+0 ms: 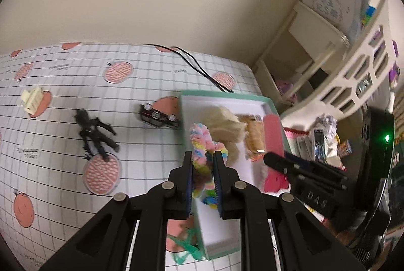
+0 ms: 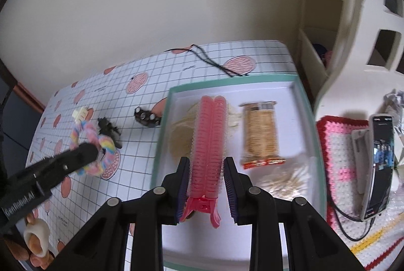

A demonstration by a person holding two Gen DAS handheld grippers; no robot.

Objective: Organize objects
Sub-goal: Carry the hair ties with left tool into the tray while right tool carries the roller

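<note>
Fingers (image 1: 188,170) of the left gripper (image 1: 202,157) are clamped on a pastel rainbow scrunchie (image 1: 202,142), held in the air at the left edge of the mint-rimmed tray (image 1: 222,93); from the right wrist view that gripper reaches in from the lower left above the table (image 2: 176,63). On the checked tablecloth lie a cream hair claw (image 1: 31,100), a black toy figure (image 1: 94,133) and a dark hair clip with round stones (image 1: 159,116). Farther right, the right gripper (image 2: 207,164) points down over the tray, its fingers (image 2: 183,170) closed around a pink hair roller clip (image 2: 208,142). Inside the tray sit a cream fluffy item (image 2: 180,134), a packet of biscuits (image 2: 261,134) and cotton swabs (image 2: 285,178). Beside the tray, a phone (image 2: 382,162) rests on a crocheted mat (image 2: 338,142).
</note>
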